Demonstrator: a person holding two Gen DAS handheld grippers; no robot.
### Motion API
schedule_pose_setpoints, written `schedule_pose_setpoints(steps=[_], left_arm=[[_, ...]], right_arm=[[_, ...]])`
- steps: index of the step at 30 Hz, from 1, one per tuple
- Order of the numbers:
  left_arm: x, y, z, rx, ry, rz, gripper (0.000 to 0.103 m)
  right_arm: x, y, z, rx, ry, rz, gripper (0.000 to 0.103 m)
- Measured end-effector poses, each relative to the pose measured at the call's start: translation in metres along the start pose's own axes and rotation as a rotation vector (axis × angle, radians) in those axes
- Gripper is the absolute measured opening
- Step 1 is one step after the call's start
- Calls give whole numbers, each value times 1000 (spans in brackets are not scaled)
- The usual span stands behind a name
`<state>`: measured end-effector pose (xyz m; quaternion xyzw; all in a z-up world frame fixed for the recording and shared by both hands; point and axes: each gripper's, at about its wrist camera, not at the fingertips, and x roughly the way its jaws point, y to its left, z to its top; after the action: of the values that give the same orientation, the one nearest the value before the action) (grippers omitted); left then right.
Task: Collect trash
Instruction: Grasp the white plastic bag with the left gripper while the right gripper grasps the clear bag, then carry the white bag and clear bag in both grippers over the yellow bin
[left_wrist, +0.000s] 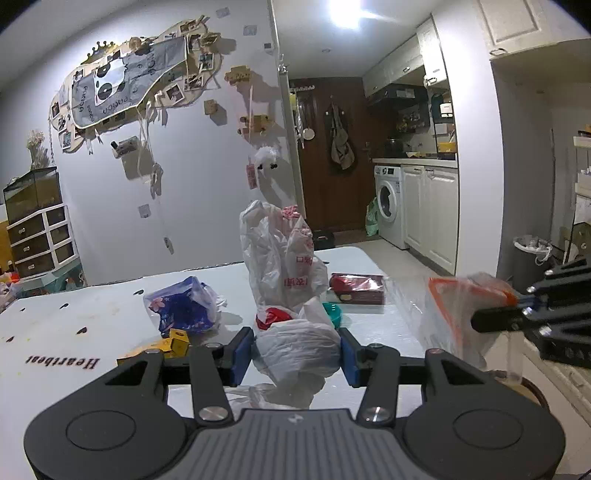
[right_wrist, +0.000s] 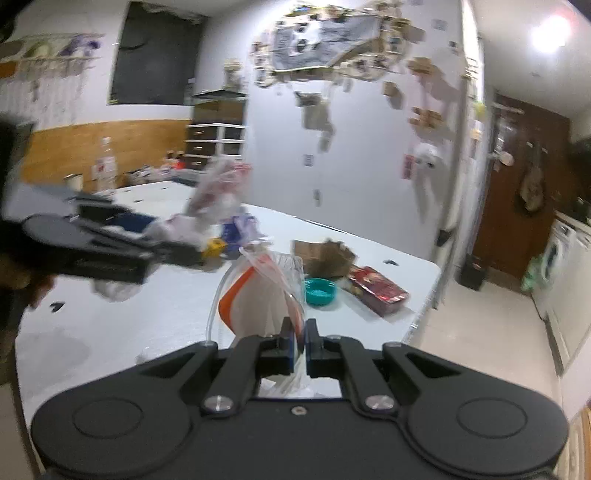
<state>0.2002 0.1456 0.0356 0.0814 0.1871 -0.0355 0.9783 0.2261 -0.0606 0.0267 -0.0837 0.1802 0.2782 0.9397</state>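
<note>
My left gripper (left_wrist: 297, 352) is open with a crumpled white plastic bag (left_wrist: 299, 350) lying between its blue pads on the white table (left_wrist: 92, 325). My right gripper (right_wrist: 300, 332) is shut on a clear zip bag with an orange edge (right_wrist: 258, 291); it also shows in the left wrist view (left_wrist: 461, 306), held at the table's right edge. More trash lies on the table: a tall white bag with red print (left_wrist: 284, 258), a blue floral bag (left_wrist: 183, 304), a yellow box (left_wrist: 177, 341), a red packet (left_wrist: 358, 288), a teal lid (right_wrist: 320, 291).
A lined trash bin (left_wrist: 530, 258) stands on the floor to the right. A washing machine (left_wrist: 389, 205) and white cabinets (left_wrist: 430, 210) are behind. Brown cardboard (right_wrist: 323, 256) lies on the table. A drawer unit (left_wrist: 40, 238) stands at the left wall.
</note>
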Motion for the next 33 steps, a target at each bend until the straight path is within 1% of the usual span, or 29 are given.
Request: schedule_pose_setpoints(steps=[6, 13, 21, 26, 33], left_arm=[[-12, -18, 0, -8, -13, -20, 50], [-22, -43, 2, -30, -29, -40, 50], [-21, -70, 4, -38, -30, -80, 50], [-20, -95, 8, -29, -43, -127, 50], [-15, -131, 14, -26, -52, -193, 50]], right_arm=[[-12, -16, -4, 100, 5, -20, 5], [-33, -28, -10, 148, 1, -67, 5], [-61, -45, -21, 162, -12, -120, 6], [-79, -59, -32, 176, -11, -168, 6], [-105, -91, -52, 220, -8, -250, 5]])
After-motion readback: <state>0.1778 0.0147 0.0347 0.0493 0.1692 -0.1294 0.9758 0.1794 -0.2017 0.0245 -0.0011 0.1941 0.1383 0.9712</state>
